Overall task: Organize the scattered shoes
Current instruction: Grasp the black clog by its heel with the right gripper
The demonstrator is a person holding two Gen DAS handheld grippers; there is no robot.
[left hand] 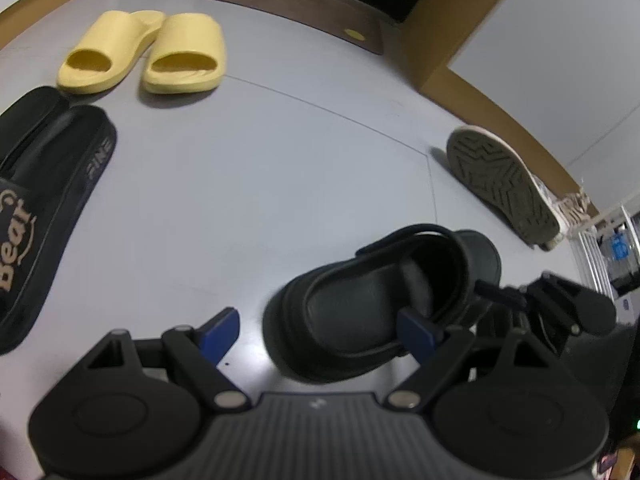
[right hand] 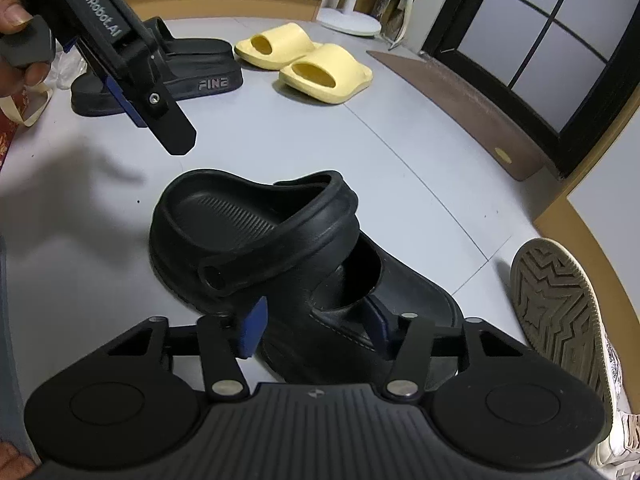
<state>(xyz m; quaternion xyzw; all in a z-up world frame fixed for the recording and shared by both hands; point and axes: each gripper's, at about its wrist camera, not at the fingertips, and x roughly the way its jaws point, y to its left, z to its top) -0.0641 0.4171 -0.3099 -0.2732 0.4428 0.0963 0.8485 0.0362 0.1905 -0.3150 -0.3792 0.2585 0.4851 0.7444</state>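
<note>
Right gripper [right hand: 316, 330] sits clenched on the black clog's [right hand: 280, 248] side wall near its toe, clog on the grey floor [right hand: 400, 152] with its long axis running away up-left, while your left gripper [left hand: 320, 332] hovers released beside it.

Black slide [left hand: 44, 216] cut by left edge, white sneaker's [right hand: 560, 312] upper mostly out of frame
</note>
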